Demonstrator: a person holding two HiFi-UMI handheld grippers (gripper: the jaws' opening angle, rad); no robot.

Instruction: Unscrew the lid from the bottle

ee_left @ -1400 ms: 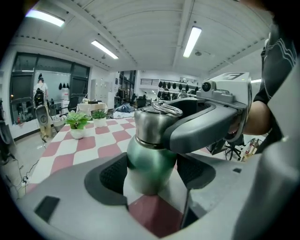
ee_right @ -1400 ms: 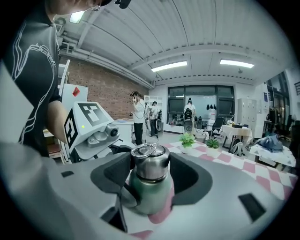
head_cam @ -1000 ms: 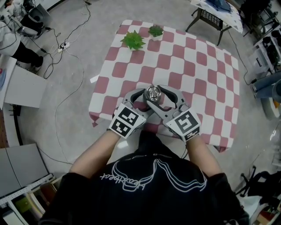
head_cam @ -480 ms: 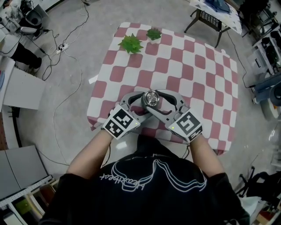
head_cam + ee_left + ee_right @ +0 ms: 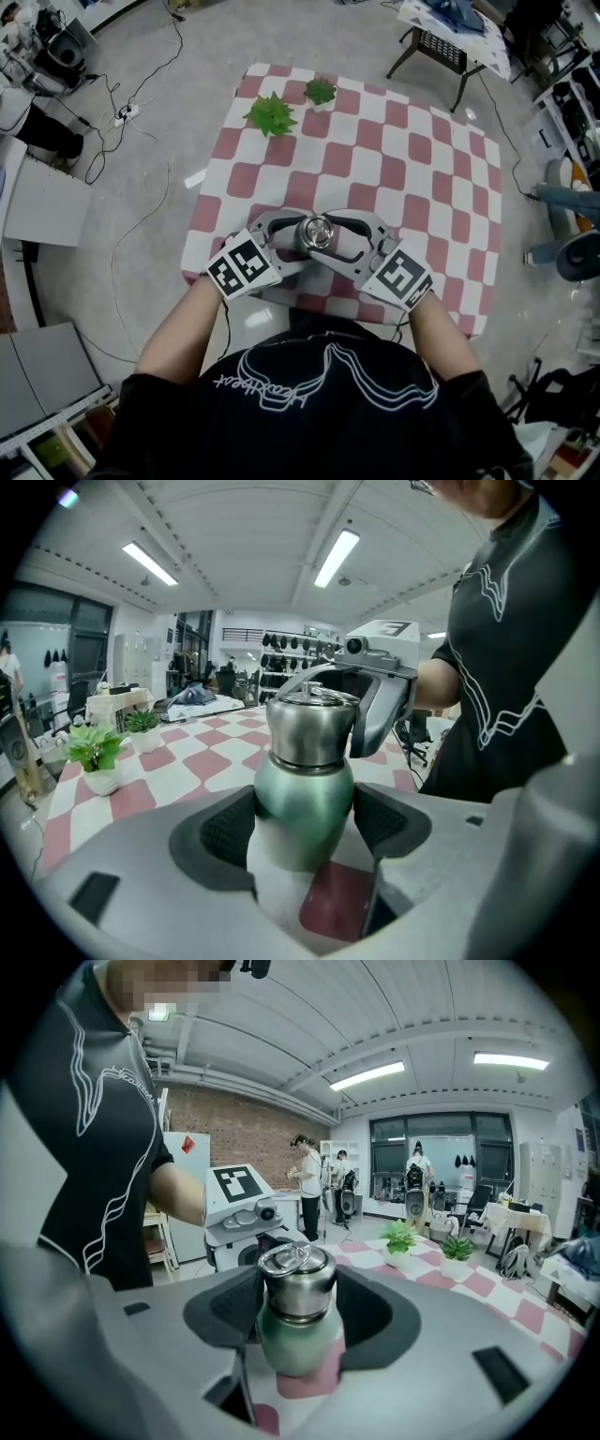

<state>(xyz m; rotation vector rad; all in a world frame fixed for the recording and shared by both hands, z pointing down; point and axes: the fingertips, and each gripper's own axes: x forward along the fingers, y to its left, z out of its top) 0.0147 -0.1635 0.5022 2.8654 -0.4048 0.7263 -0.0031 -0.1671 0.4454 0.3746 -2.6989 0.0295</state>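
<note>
1. Left gripper [image 5: 307, 829]: clamps green body of bottle [image 5: 305, 789] between both pads.
2. Right gripper [image 5: 300, 1309]: closes round steel lid [image 5: 296, 1282], seemingly touching both sides.
3. Sits over near edge of checked table [image 5: 427, 178], base hidden.
4. Leaves larger plant [image 5: 270, 114] and smaller plant [image 5: 320, 91] well apart, at far edge.

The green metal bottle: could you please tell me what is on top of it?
A shiny steel screw lid caps the green metal bottle, seated down on its neck. The lid covers the mouth, so anything inside cannot be seen.

Brushed metal lid [image 5: 312, 728], matt bottle [image 5: 305, 803]
</note>
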